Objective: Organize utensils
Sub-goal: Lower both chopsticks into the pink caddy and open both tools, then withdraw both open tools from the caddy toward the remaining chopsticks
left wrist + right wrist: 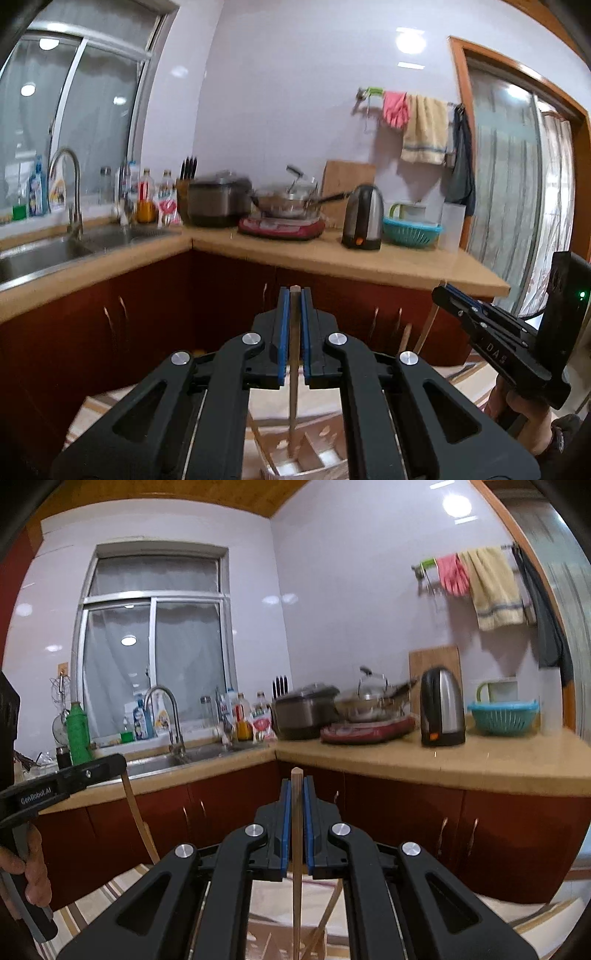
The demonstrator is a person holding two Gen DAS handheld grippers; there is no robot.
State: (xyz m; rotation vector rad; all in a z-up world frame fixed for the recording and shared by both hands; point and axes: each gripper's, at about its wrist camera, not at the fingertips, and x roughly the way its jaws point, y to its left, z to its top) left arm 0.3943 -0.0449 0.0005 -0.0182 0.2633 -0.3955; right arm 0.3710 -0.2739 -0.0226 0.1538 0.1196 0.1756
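My left gripper (294, 295) is shut on a wooden chopstick (293, 369) that hangs down toward a wooden divided utensil box (306, 454) below. My right gripper (296, 784) is shut on another wooden chopstick (296, 886), held upright above more wooden sticks (325, 919) low in that view. The right gripper also shows at the right of the left wrist view (441, 291), holding its stick (428, 325). The left gripper shows at the left of the right wrist view (120, 762) with its stick (138, 823).
An L-shaped counter (369, 258) with red cabinets (406, 812) lies ahead. On it stand a sink and tap (70, 192), bottles (147, 199), a pot (218, 201), a wok (291, 203), a kettle (364, 218) and a teal basket (412, 229). A striped cloth (92, 904) lies below.
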